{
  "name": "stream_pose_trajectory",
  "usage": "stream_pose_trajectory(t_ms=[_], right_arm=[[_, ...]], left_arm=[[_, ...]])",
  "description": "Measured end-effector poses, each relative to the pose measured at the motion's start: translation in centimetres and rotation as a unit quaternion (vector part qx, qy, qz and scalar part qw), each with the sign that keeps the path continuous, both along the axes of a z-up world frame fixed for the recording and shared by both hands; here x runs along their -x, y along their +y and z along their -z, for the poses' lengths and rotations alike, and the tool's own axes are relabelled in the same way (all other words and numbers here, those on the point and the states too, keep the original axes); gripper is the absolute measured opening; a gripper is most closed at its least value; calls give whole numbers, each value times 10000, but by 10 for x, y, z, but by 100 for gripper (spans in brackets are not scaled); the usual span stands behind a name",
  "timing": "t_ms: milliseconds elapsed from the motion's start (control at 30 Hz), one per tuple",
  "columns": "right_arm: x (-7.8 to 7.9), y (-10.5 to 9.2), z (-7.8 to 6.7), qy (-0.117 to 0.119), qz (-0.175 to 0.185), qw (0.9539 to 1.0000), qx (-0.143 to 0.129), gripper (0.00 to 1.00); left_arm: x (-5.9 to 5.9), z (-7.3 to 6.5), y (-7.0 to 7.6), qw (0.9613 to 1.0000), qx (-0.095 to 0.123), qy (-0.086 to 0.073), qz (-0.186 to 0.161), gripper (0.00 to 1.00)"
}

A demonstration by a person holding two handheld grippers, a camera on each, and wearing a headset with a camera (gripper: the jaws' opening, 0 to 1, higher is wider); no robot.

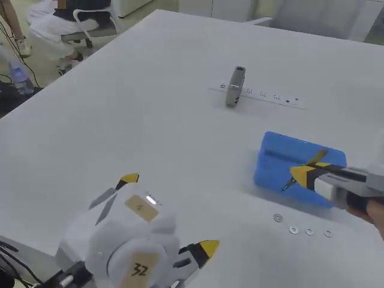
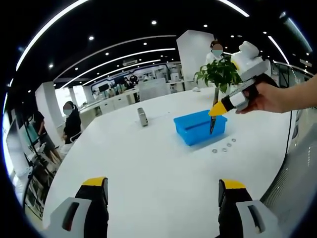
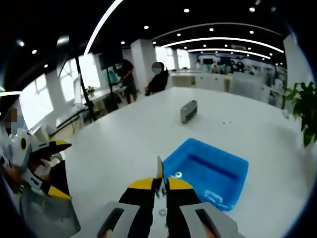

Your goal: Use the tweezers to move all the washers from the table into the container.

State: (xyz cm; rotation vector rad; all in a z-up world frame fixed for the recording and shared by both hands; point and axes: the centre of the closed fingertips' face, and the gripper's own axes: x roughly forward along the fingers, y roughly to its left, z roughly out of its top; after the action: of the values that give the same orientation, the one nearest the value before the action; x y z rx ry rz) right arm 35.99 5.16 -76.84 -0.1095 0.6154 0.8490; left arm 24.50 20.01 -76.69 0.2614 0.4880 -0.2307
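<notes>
My left tongs (image 1: pixel 169 212) hang wide apart over the white worktop (image 1: pixel 180 138). Further right, my right tongs (image 1: pixel 304 173) are clamped on the tweezers (image 3: pixel 159 171), tips over the blue container (image 1: pixel 282 153). Four washers (image 1: pixel 293 229) lie on the worktop just beside it

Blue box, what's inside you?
One small washer shows over the blue box floor, beside the tweezers tip. The right gripper covers its near corner.
</notes>
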Motion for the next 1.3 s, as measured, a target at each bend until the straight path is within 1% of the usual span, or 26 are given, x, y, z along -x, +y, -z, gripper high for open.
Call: stream_pose_trajectory(t_ms=[67, 167, 233, 300, 333, 400, 433, 467, 533, 667, 700, 833, 900, 967, 1033, 1167, 1200, 1267, 1300], right_arm=[[2, 0, 9, 71, -8, 10000, 70, 4], [4, -4, 25, 157, -48, 9995, 260, 5], [3, -5, 28, 163, -57, 9995, 277, 5], [3, -5, 33, 226, -46, 9994, 270, 5], [2, -5, 36, 255, -56, 9992, 307, 5], [4, -4, 39, 229, -119, 9990, 372, 5], [3, -5, 40, 211, -137, 9989, 396, 5], [3, -5, 41, 193, -158, 9988, 420, 5], [2, -5, 42, 215, -170, 9988, 413, 5], [6, -5, 44, 214, -204, 9985, 452, 5], [8, -5, 42, 173, -184, 9989, 395, 5], [12, -3, 43, 188, -157, 9990, 364, 5], [13, -3, 44, 116, -168, 9989, 424, 4], [16, -3, 44, 21, -164, 9989, 438, 3], [14, -5, 44, -36, -121, 9989, 445, 2], [11, -6, 45, 21, -66, 9989, 470, 2], [10, -6, 44, 23, -82, 9986, 516, 2], [7, -7, 45, 82, -64, 9984, 556, 2], [5, -7, 45, 146, -44, 9985, 524, 2]], left_arm=[[0, 1, 1, 10000, -14, 20, -15, 94], [0, 1, 1, 10000, -23, 27, -28, 94], [0, 2, 1, 10000, -31, 40, -29, 94], [0, 2, 1, 10000, -50, 48, -26, 94], [0, 2, 1, 10000, -51, 45, -25, 94], [0, 2, 2, 10000, -57, 46, -33, 94], [0, 2, 2, 10000, -60, 38, -40, 94], [0, 0, 3, 10000, -55, -2, -57, 94], [0, -1, 3, 10000, -57, -19, -78, 94], [0, 1, 4, 9999, -71, 17, -77, 93], [0, 1, 4, 9999, -85, 18, -73, 93], [0, 1, 3, 9999, -92, 29, -67, 93], [1, 2, 3, 9999, -93, 54, -63, 93], [0, 2, 3, 9999, -97, 39, -55, 93], [0, 2, 3, 9999, -92, 41, -46, 93], [0, 2, 3, 9999, -101, 40, -41, 92], [0, 2, 3, 9999, -100, 37, -40, 92], [0, 2, 3, 9999, -91, 37, -40, 92], [0, 2, 3, 9999, -91, 37, -41, 92]])
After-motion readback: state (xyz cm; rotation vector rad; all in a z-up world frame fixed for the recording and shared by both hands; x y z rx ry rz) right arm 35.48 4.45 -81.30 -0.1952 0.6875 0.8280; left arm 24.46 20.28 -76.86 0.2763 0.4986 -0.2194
